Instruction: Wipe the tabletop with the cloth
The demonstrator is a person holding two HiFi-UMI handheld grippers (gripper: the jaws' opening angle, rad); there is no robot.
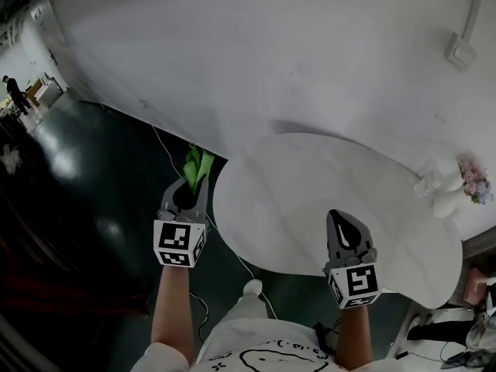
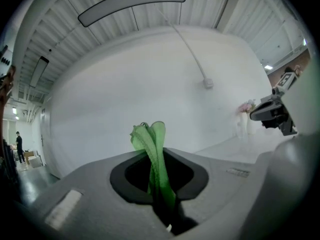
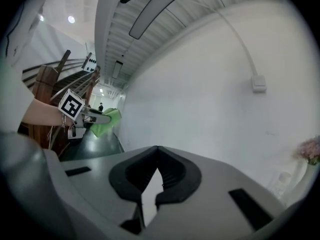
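Green cloth [image 1: 198,163] pinched in left tool [image 1: 194,183] — right tool [image 1: 335,215] closed, empty — vase [image 1: 443,194] on tabletop [image 1: 294,200].

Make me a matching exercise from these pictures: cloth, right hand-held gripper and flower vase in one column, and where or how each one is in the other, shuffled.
1. cloth
2. right hand-held gripper
3. flower vase

A. stands by the table's right edge
B. pinched in the left hand-held gripper, left of the table
C. shut on nothing, over the table

Pairs: 1-B, 2-C, 3-A
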